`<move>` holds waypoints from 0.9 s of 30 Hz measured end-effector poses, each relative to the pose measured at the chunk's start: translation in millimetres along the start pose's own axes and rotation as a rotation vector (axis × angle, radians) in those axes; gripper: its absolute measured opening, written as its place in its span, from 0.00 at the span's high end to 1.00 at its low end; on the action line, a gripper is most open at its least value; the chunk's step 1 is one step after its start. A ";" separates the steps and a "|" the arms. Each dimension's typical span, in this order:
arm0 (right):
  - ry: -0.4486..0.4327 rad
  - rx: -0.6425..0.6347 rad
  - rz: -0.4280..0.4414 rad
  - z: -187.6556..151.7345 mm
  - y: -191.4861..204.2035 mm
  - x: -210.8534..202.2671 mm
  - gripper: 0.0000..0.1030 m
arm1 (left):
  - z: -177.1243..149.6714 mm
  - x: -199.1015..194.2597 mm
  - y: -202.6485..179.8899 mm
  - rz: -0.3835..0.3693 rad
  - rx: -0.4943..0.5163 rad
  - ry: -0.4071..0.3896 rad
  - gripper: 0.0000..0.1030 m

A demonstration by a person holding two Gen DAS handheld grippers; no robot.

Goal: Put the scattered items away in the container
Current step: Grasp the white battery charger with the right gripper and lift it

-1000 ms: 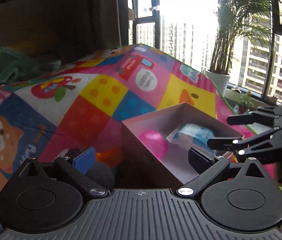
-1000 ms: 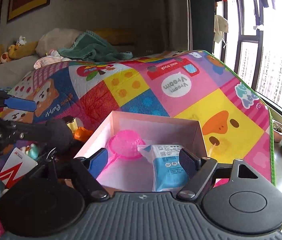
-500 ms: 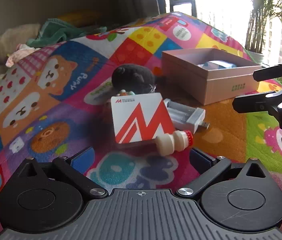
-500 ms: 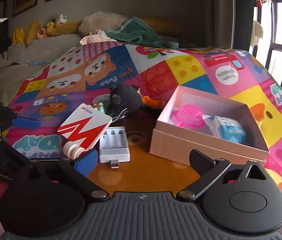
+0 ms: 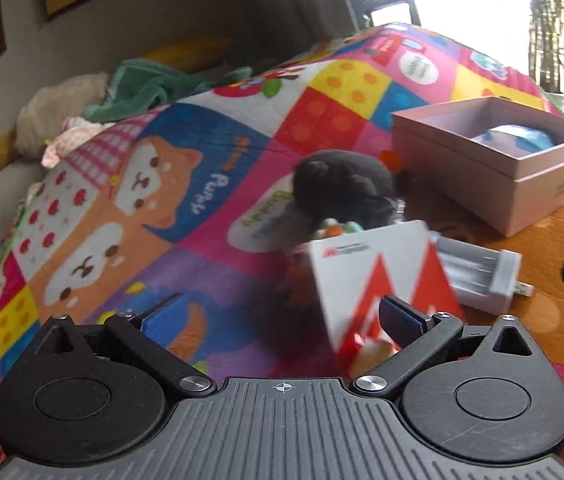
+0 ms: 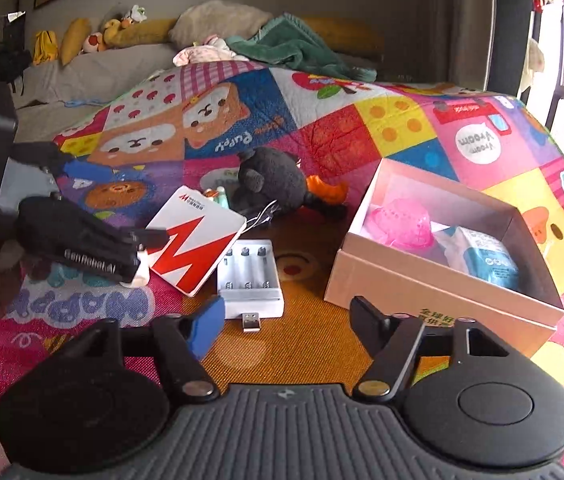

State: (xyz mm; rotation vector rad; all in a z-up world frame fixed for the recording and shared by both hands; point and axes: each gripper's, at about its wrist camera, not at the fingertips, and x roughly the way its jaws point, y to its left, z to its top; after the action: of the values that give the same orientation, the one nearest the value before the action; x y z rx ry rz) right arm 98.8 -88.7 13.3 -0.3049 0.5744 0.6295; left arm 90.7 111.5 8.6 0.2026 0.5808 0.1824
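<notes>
The pink box stands on the mat at the right and holds a pink ball and a blue-white packet; the box also shows in the left wrist view. A white card with a red M, a white battery charger, a small white bottle and a black plush toy lie left of it. My left gripper is open, low over the card and the bottle. My right gripper is open and empty, just in front of the charger.
The colourful play mat covers the floor. A sofa with a green blanket, cushions and soft toys runs along the back wall. An orange toy and small tubes lie by the plush. Windows are at the right.
Both grippers have drawn back from the box. My left gripper has swung left and come down close over the card and bottle. My right gripper has dropped nearer the charger.
</notes>
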 end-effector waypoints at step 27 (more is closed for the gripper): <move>0.140 -0.225 -0.119 -66.9 -36.5 -55.5 0.26 | -19.2 -55.4 -57.3 -0.466 -0.109 0.056 0.00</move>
State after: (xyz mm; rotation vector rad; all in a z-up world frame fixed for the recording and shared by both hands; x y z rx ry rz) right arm 57.7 -171.8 -4.2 -0.5938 0.6160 0.5612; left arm 41.0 46.3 8.2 -0.0464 0.6563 -0.2319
